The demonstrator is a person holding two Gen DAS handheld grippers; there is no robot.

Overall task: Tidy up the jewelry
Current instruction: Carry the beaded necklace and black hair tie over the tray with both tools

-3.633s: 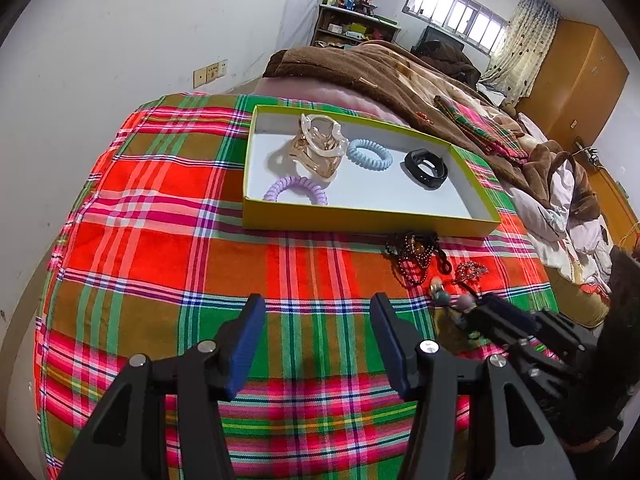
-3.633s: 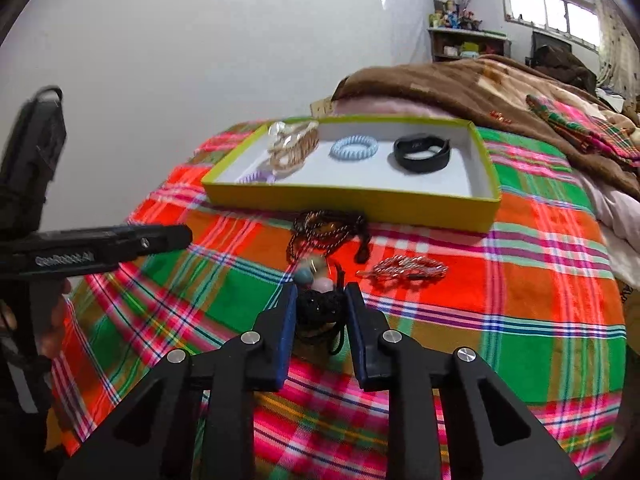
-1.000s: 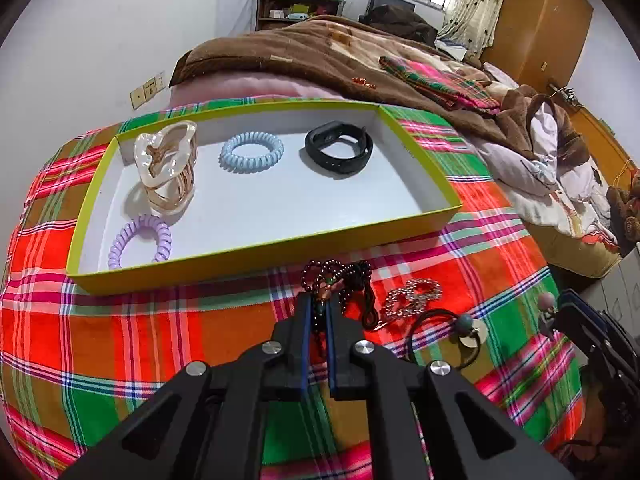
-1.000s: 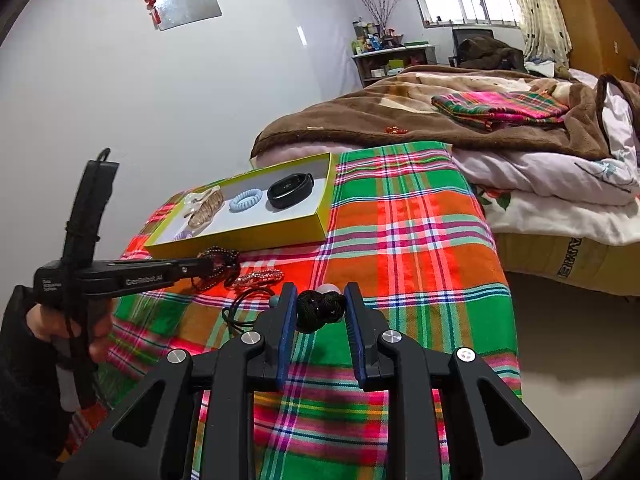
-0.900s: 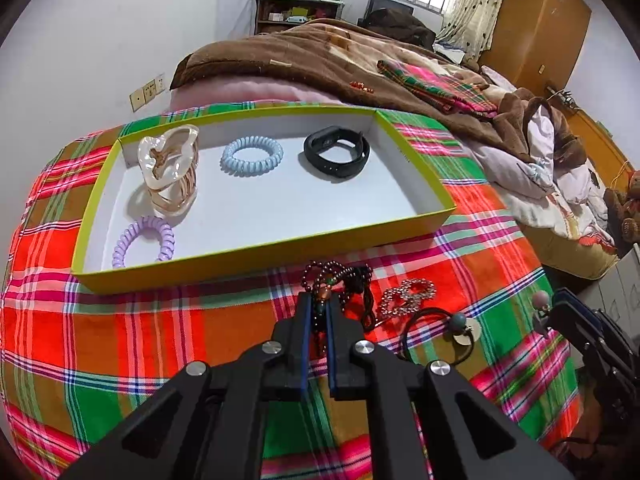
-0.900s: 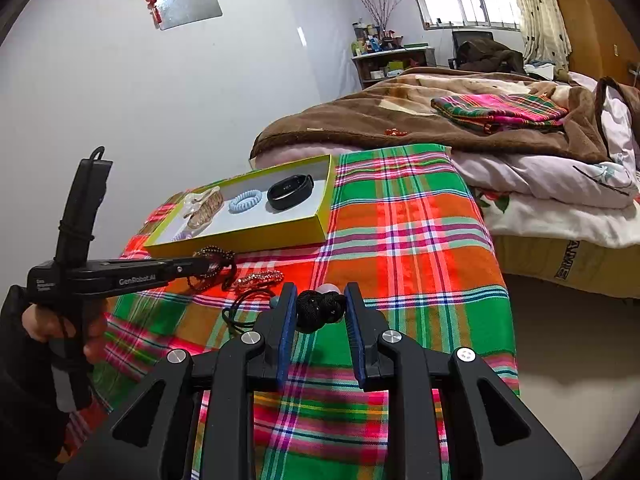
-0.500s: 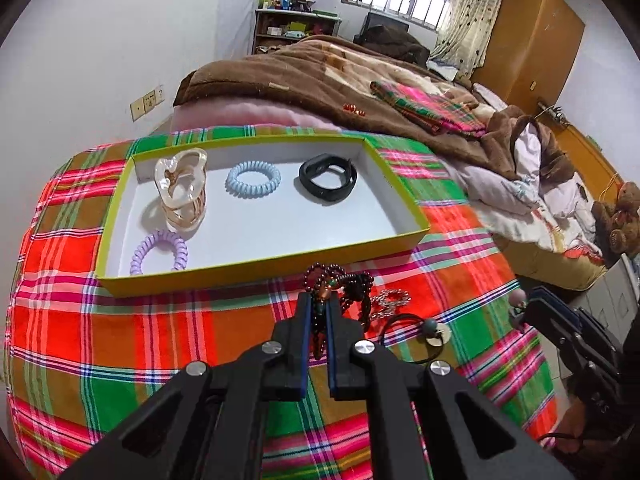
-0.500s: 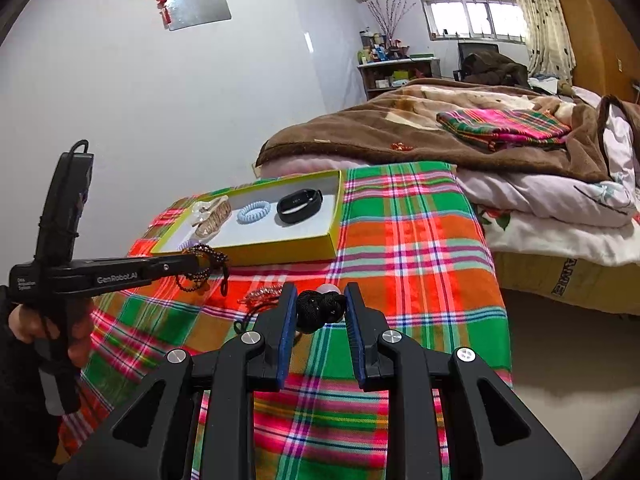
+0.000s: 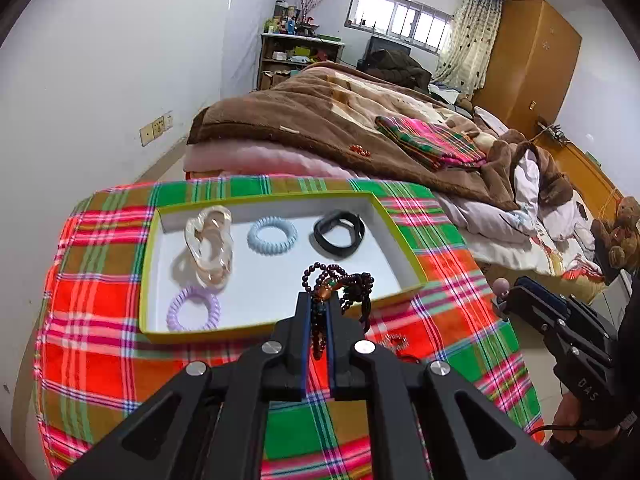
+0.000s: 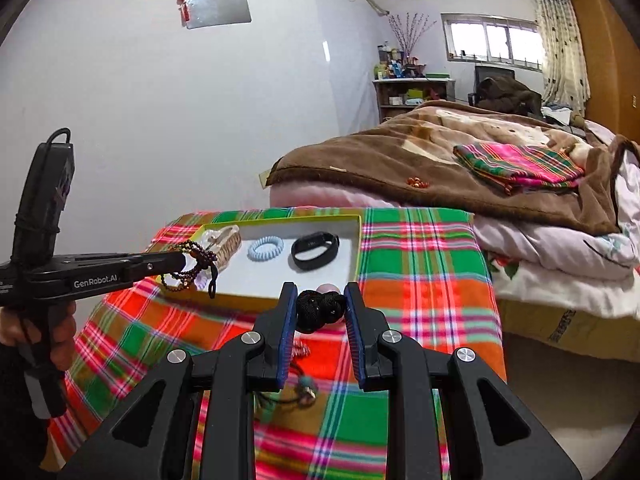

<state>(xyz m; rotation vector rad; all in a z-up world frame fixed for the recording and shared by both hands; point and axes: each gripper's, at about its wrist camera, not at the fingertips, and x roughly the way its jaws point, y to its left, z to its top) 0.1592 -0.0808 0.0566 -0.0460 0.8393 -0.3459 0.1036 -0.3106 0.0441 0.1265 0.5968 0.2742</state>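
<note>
- The left tongs (image 9: 316, 312) are clamped shut on a dark beaded bracelet (image 9: 340, 280). Its loops bunch above the tips, and a strand hangs down between the two blue-lined fingers.
- In the right wrist view, the left tongs (image 10: 180, 260) reach in from the left. The beaded bracelet (image 10: 192, 264) dangles in the air from their tips, over the near left corner of the tray.
- The right tongs (image 10: 320, 308) grip a knotted black cord ornament (image 10: 320, 308) between their pads. A pale pink bead shows just behind the knot, and cords trail down beneath the fingers.
- A shallow tray (image 9: 400, 240) with a yellow-green rim and white floor lies on a bed covered with a red, green and orange plaid cloth (image 9: 100, 360).
- Inside the tray, from left to right along the far side: a clear amber hair claw (image 9: 210, 248), a pale blue spiral hair tie (image 9: 272, 236) and a black wristband (image 9: 340, 232).
- A lilac spiral hair tie (image 9: 194, 308) lies in the tray's near left corner.
- A small silvery sparkly piece (image 10: 300, 349) lies on the plaid cloth just in front of the tray, mostly hidden behind the tongs in both views.
- Behind the tray, a brown blanket (image 9: 320, 112) is heaped on the bed, with a folded plaid cloth resting on it.
- A person's hand (image 10: 60, 332) holds the handle of the left tongs at the left edge.
</note>
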